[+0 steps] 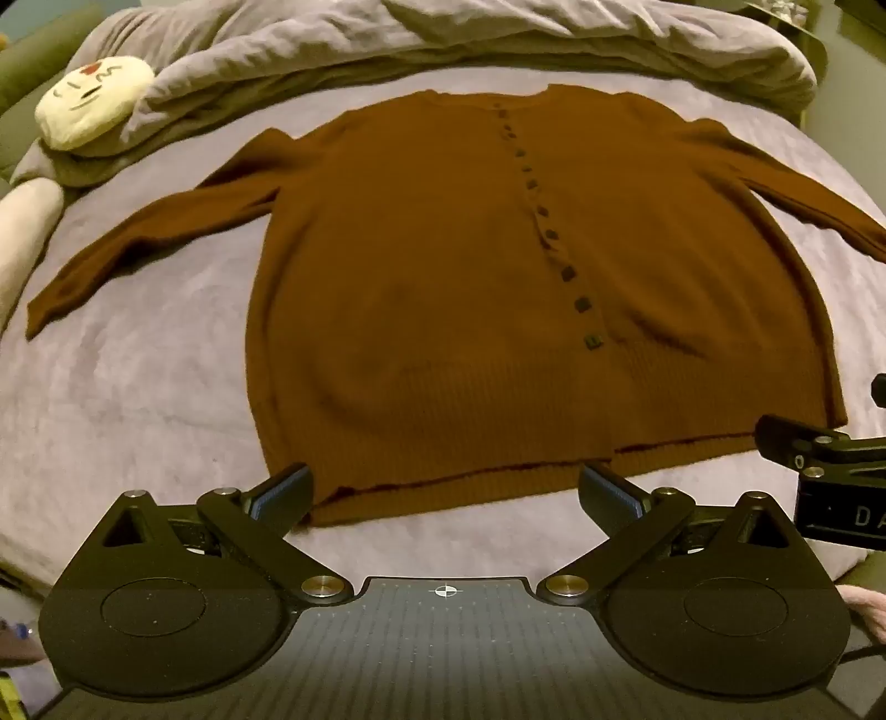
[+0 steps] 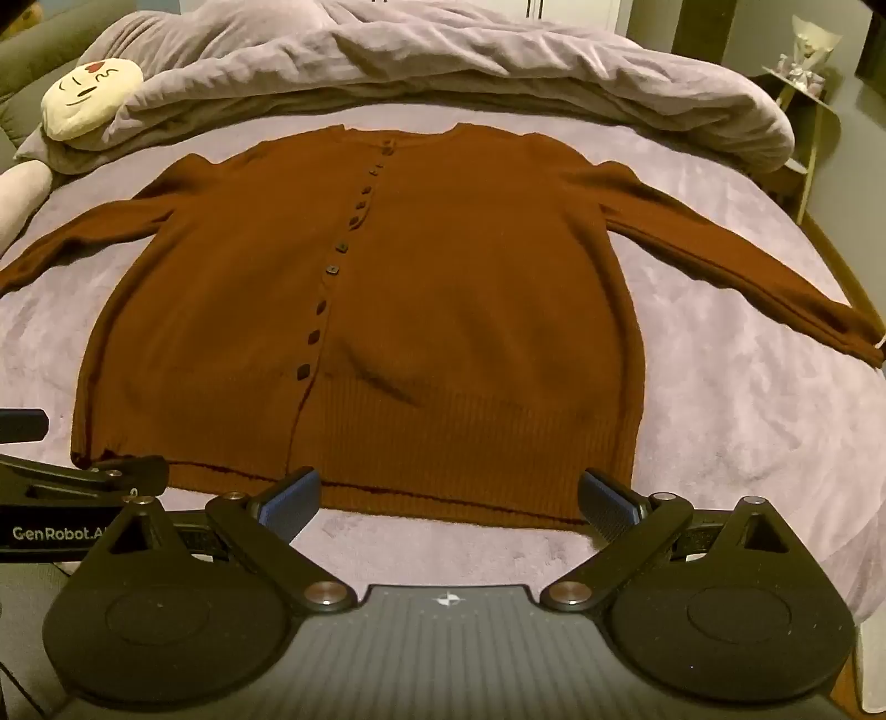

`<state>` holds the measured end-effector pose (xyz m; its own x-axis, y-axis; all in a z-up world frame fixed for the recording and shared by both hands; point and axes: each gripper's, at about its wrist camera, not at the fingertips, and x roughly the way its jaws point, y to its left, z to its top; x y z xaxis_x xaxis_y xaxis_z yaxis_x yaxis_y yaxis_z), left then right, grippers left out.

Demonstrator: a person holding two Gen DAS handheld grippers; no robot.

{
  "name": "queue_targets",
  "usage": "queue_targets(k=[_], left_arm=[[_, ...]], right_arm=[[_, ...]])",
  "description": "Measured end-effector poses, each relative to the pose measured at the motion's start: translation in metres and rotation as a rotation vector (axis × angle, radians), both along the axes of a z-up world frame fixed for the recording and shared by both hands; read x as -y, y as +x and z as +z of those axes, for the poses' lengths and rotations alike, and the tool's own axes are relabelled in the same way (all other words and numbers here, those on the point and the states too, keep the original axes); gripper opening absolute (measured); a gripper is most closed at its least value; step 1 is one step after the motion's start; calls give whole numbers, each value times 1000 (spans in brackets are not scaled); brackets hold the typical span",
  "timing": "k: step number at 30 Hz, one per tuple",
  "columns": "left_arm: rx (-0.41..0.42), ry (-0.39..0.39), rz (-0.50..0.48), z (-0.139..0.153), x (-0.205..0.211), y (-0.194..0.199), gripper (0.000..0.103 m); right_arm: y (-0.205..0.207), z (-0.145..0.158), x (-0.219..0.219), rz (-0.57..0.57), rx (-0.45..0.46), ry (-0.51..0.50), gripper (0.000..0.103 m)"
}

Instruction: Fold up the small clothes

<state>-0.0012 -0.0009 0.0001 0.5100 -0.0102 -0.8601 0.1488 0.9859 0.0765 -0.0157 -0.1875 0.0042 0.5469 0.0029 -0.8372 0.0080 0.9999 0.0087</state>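
just beyond both spread fingers point(image 1: 279, 490) lies the cardigan point(image 1: 498, 288).

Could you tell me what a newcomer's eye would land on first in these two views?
First, the brown cardigan, spread flat and buttoned in the middle of the lilac bed, sleeves out to both sides. Next, the cream face cushion at the far left by the bunched duvet.
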Motion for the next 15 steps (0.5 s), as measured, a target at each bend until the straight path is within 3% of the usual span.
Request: queue_targets(k=[15], left_arm=[[-5, -22, -2, 4, 0, 1, 103]], right_arm=[[1, 9, -1, -3, 5, 8, 99]])
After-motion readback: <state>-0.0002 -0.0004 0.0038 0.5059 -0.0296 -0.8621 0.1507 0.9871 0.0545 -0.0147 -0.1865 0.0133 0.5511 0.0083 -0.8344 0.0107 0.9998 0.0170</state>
